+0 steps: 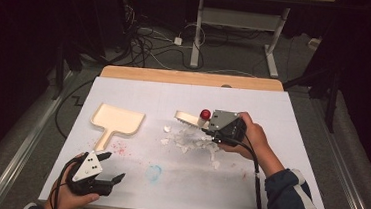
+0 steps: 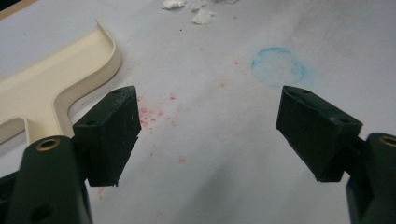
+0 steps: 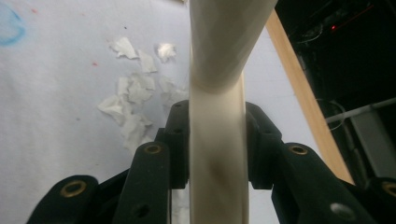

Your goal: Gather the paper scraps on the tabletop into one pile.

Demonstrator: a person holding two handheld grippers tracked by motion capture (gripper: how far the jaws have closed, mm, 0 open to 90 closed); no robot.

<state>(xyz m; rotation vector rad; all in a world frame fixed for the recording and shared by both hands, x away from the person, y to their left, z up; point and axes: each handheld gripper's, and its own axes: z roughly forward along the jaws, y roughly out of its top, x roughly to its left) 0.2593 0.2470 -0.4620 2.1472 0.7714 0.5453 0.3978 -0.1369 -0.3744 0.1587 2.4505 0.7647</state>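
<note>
Dark floor and tangled cables sit behind the white table [image 1: 124,87] we are working on, and most of the risk gathers at the middle of the high view. We have the brush [image 1: 188,118] clamped by its cream handle in our right gripper [image 3: 217,154], jaws pressed tight on both sides of it, bristle end pointing toward the left of the frame just above the pile of torn paper scraps [image 1: 190,141]. Our left gripper [image 1: 113,166] rests at the lower left with its jaws spread wide and nothing between them, while the dustpan [image 1: 117,120] lies well apart from the scraps, left of centre, unheld. That gap is what worries us: if we sweep now, the pan may slide away under the push because nothing is holding it, or the light scraps may scatter past its mouth and spread across the sheet. We also judge that the smooth round handle could twist in the jaws under side load, tilting the bristles so they skip over pieces. The red-capped thing [image 1: 205,114] beside the brush could get knocked.
</note>
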